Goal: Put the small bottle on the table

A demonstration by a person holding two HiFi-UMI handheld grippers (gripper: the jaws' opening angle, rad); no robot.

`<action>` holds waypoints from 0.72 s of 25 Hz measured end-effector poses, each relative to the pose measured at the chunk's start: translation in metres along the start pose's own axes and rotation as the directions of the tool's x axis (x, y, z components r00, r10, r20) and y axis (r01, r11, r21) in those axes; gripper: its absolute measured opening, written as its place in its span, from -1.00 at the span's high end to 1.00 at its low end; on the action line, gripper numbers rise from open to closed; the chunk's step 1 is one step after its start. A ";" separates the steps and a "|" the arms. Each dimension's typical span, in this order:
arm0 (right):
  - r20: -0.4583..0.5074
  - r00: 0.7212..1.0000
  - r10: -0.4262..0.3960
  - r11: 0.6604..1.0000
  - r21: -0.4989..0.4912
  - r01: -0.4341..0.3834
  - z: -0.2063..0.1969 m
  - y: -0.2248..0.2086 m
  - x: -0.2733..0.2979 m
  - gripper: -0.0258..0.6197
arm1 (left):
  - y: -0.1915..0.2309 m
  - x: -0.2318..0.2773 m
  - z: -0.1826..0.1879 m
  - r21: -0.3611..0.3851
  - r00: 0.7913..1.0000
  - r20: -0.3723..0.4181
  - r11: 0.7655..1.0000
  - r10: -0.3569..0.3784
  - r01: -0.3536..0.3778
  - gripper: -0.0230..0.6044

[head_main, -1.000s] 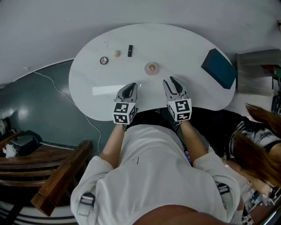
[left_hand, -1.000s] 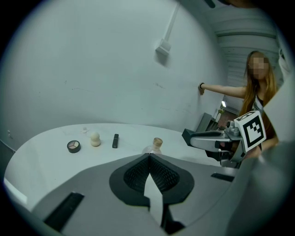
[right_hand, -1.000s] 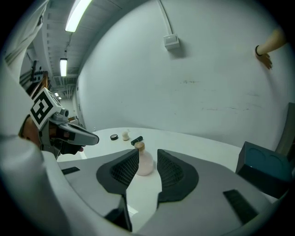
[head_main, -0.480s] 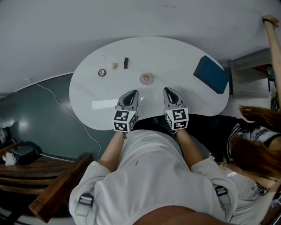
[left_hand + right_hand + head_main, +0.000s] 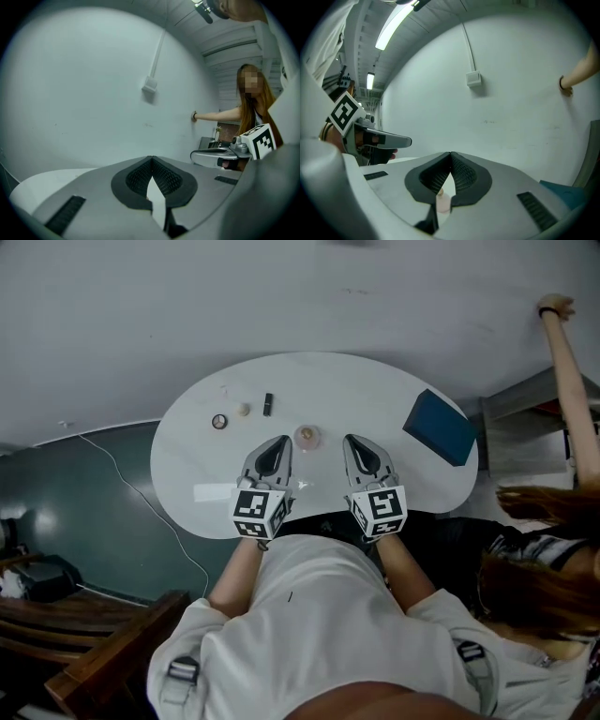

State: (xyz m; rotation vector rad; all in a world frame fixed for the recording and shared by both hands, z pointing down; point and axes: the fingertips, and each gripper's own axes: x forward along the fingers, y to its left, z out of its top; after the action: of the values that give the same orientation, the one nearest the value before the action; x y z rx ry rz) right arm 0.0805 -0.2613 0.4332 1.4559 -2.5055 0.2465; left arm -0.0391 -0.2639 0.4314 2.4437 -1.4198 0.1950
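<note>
The person is holding both grippers low over the white table (image 5: 375, 395), side by side and a little apart.

The left gripper (image 5: 283, 440) is keeping its two jaws pressed together at the tips. Nothing is sitting between them. Only the white table top is showing through the small gap under the tips (image 5: 151, 158).

The right gripper (image 5: 349, 440) is closing its jaws all the way too, tip against tip (image 5: 451, 153). It is not holding anything.

The small bottle (image 5: 307, 437) is standing on the table between the two gripper tips, just beside them, and neither one is touching it. In the right gripper view the bottle (image 5: 443, 200) is peeking through the gap under the closed tips, a little way ahead on the table.

Farther back on the left, a small round ring (image 5: 219, 421), a little pale ball (image 5: 244, 410) and a short black stick (image 5: 268, 404) are lying near each other. A dark blue flat pad (image 5: 441, 427) is lying at the right end of the table.

Another person is standing to the right, pressing a hand (image 5: 553, 306) against the wall.
</note>
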 end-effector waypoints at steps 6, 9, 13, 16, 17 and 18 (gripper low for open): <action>0.086 0.996 0.004 1.000 -0.022 -0.002 0.047 -0.005 -0.013 0.93 | -0.002 -0.011 0.048 0.009 0.994 0.108 1.000 0.021 -0.022 0.89; 0.106 0.994 0.002 1.000 -0.030 0.001 0.058 -0.011 -0.014 0.93 | -0.001 -0.012 0.062 0.040 0.990 0.138 0.998 0.041 -0.047 0.89; 0.104 0.995 0.006 0.999 -0.032 -0.003 0.057 -0.013 -0.011 0.93 | 0.001 -0.014 0.059 0.053 0.990 0.132 0.997 0.056 -0.063 0.89; 0.100 0.995 0.011 0.999 -0.036 -0.008 0.055 -0.012 -0.007 0.92 | 0.004 -0.014 0.053 0.041 0.991 0.118 0.997 0.065 -0.071 0.89; 0.099 0.995 0.013 0.999 -0.039 -0.009 0.055 -0.012 -0.006 0.92 | 0.005 -0.013 0.052 0.040 0.991 0.115 0.997 0.067 -0.072 0.89; 0.098 0.995 0.014 0.999 -0.042 -0.010 0.055 -0.011 -0.004 0.93 | 0.006 -0.013 0.050 0.039 0.991 0.112 0.997 0.068 -0.073 0.89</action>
State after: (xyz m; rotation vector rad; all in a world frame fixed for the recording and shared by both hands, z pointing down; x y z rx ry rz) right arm 0.0861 -0.2774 0.3798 1.4716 -2.5801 0.1273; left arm -0.0525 -0.2725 0.3815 2.4751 -1.5657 0.1077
